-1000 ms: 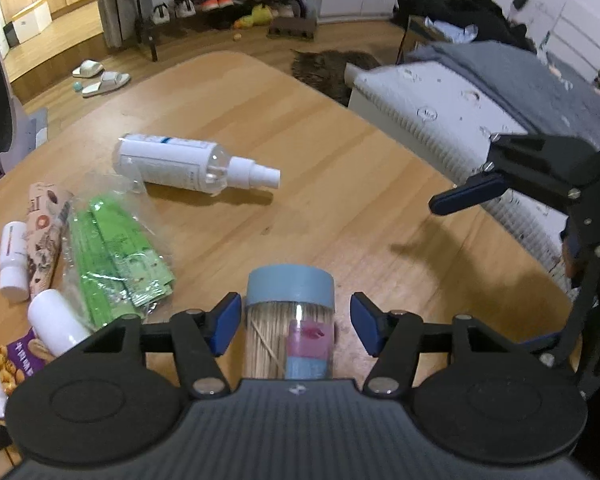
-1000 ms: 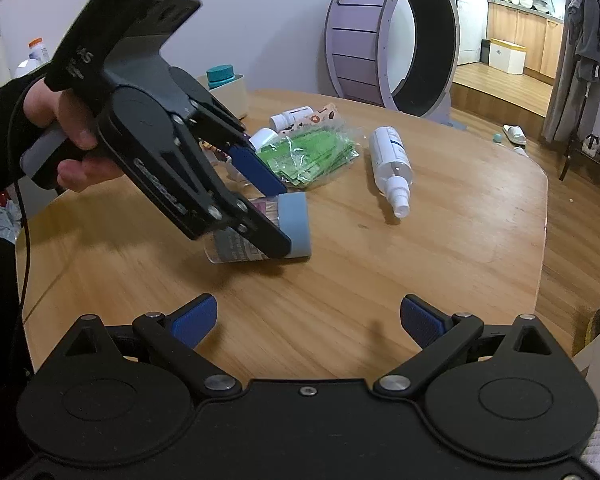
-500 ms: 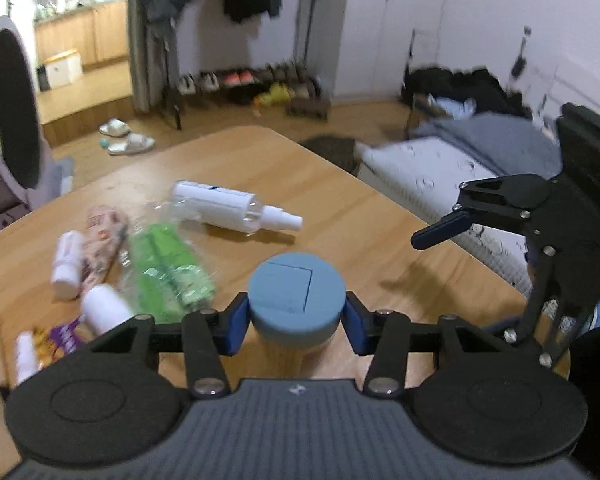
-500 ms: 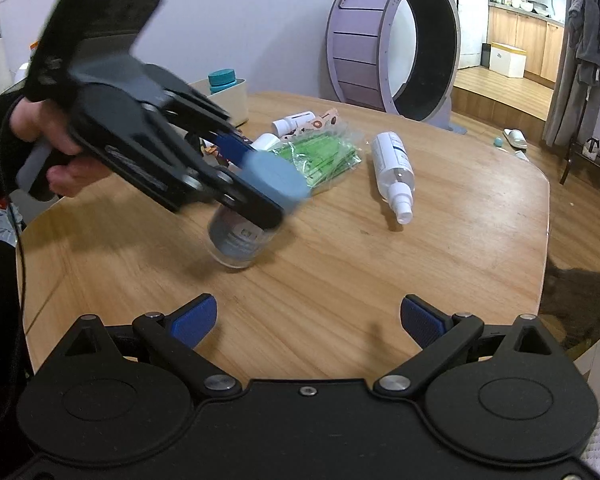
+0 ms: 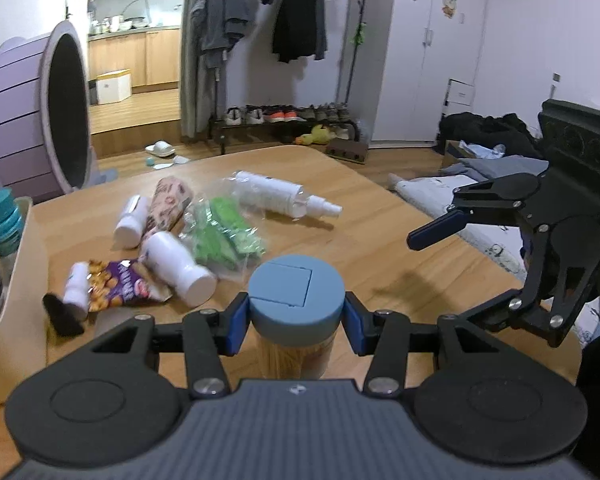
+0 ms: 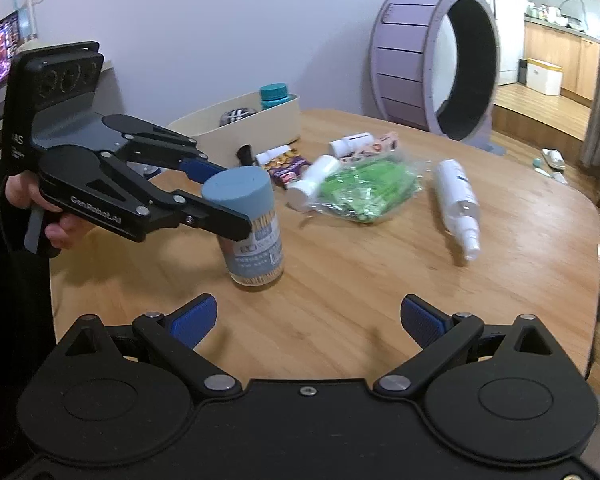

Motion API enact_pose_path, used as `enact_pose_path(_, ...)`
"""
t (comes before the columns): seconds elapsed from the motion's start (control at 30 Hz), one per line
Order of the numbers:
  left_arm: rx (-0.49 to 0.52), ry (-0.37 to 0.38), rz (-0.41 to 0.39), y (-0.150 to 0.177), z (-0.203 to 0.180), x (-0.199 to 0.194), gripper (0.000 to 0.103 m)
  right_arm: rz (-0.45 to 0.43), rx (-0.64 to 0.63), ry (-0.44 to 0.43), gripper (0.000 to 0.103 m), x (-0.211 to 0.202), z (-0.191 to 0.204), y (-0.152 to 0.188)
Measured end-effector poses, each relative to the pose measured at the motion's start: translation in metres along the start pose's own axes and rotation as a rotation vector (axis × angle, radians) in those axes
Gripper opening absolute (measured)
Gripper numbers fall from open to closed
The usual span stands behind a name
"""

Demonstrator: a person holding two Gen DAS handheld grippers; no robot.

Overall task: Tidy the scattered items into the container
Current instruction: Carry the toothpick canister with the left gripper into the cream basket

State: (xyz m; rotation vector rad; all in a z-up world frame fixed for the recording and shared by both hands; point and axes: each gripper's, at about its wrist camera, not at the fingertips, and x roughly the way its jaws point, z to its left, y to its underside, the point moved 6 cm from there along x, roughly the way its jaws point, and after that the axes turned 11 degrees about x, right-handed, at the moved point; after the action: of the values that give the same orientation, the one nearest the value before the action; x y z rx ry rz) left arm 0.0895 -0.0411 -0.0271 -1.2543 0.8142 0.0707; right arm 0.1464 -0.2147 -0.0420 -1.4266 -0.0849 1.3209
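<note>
A clear toothpick jar [image 5: 296, 292] with a blue lid stands upright in my left gripper [image 5: 296, 322], whose blue pads press on both sides of the lid. In the right wrist view the jar [image 6: 260, 252] has its base at or just above the wooden table [image 6: 379, 280]. The left gripper [image 6: 224, 200] reaches it from the left. The beige container [image 6: 260, 120] sits at the far left of the table with a teal-lidded jar inside. My right gripper [image 6: 307, 318] is open over bare wood with nothing between its fingers.
Between jar and container lie a spray bottle [image 5: 276, 194], a bag of green packets [image 5: 224, 236], a white bottle [image 5: 180, 268], a purple snack bag [image 5: 120, 284] and a small white bottle [image 5: 130, 222]. A purple wheel [image 6: 431, 64] stands behind the table.
My left gripper closed on the jar's lid and turned it from lying on its side to upright. It swung left, so the container's edge came into view. The right gripper stayed nearly still.
</note>
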Motion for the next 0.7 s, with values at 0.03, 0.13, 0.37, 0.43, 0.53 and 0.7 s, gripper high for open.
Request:
enact_pose_path(0.03, -0.010, -0.007, -0.006, 0.001, 0.003, -0.003, 0.048, -0.003, 0.001, -0.001, 0.099, 0.001, 0.001, -0.001)
enact_pose_path(0.13, -0.044, -0.034, -0.039, 0.000, 0.013, -0.022, 0.048, -0.029, 0.016, -0.003, 0.099, 0.002, 0.000, -0.006)
enact_pose_path(0.37, -0.098, -0.172, -0.110, -0.016, 0.064, -0.082, 0.048, -0.169, 0.112, -0.045, 0.100, -0.004, -0.003, -0.030)
enact_pose_path(0.43, -0.112, -0.223, -0.125, -0.021, 0.085, -0.094, 0.048, -0.193, 0.120, -0.056, 0.100, -0.003, 0.000, -0.036)
enact_pose_path(0.53, -0.138, -0.280, -0.128, -0.026, 0.116, -0.098, 0.048, -0.206, 0.121, -0.066, 0.100, 0.001, 0.005, -0.044)
enact_pose_path(0.7, -0.186, -0.344, -0.094, -0.025, 0.162, -0.080, 0.048, -0.201, 0.109, -0.084, 0.100, 0.014, 0.015, -0.051)
